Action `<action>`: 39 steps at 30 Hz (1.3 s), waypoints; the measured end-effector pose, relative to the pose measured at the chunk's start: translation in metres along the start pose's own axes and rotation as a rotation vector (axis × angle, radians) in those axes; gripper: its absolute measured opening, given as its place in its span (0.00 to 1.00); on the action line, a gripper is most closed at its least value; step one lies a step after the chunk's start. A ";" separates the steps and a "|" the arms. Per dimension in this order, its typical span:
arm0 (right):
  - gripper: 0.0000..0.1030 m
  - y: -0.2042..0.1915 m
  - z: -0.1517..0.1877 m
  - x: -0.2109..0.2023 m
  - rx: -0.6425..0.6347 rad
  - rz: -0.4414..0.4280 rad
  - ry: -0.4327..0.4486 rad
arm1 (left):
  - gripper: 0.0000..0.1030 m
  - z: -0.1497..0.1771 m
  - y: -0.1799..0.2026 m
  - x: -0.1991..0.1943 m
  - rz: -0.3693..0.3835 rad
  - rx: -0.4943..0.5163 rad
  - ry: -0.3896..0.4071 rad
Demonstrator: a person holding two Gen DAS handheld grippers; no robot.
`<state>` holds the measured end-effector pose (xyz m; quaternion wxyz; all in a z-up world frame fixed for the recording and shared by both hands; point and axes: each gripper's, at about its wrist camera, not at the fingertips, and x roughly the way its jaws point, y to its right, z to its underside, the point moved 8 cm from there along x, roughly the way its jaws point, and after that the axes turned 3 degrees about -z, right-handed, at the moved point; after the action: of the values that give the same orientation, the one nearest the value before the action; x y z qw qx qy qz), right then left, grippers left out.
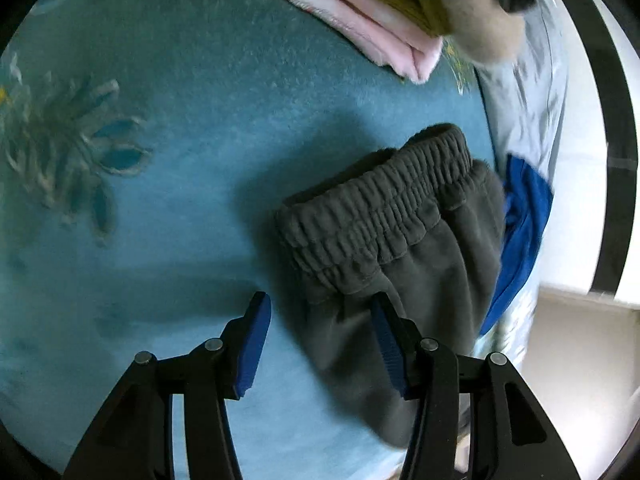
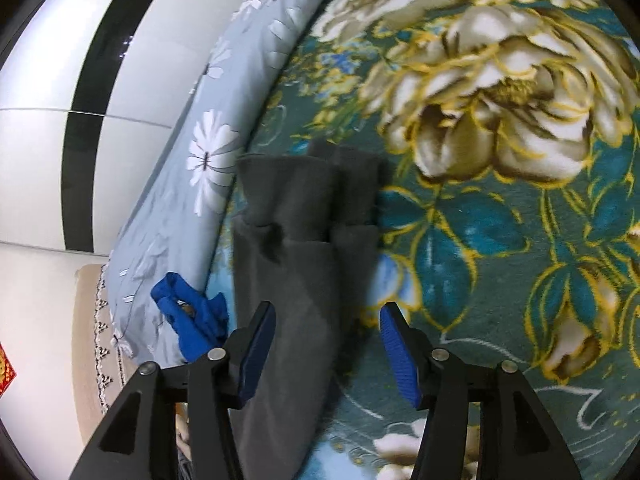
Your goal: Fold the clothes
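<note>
Dark grey sweatpants [image 1: 380,208] lie on the teal blanket [image 1: 160,120], their gathered elastic waistband turned toward the far side. My left gripper [image 1: 320,320] hovers open over the waist end, its right blue pad above the fabric and its left pad over bare blanket. In the right wrist view the folded grey legs [image 2: 304,240] run away from me along the bed's edge. There my right gripper [image 2: 328,332] stands open, straddling the leg fabric without pressing on it.
A folded stack of pink, yellow-green and beige clothes [image 1: 360,8] sits at the far side. A bright blue garment [image 2: 192,320] lies crumpled on the light-blue flowered sheet [image 2: 208,152] at the bed's edge. Beyond the edge is white floor with a black stripe [image 2: 80,120].
</note>
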<state>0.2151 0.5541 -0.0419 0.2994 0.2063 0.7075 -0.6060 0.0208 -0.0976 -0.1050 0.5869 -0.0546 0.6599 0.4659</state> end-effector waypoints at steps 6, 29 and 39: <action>0.57 -0.006 -0.008 0.024 -0.010 0.037 0.018 | 0.52 -0.001 -0.001 0.005 0.013 -0.048 0.085; 0.18 -0.014 -0.035 0.035 -0.065 0.118 0.046 | 0.51 -0.002 -0.015 -0.001 0.067 -0.056 0.054; 0.42 -0.032 -0.024 0.029 -0.206 0.249 0.091 | 0.53 -0.005 0.006 0.016 0.026 -0.047 0.045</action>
<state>0.1686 0.5696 -0.0355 0.3595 0.2875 0.7477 -0.4787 0.0089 -0.0900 -0.1154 0.5645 -0.0701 0.6623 0.4877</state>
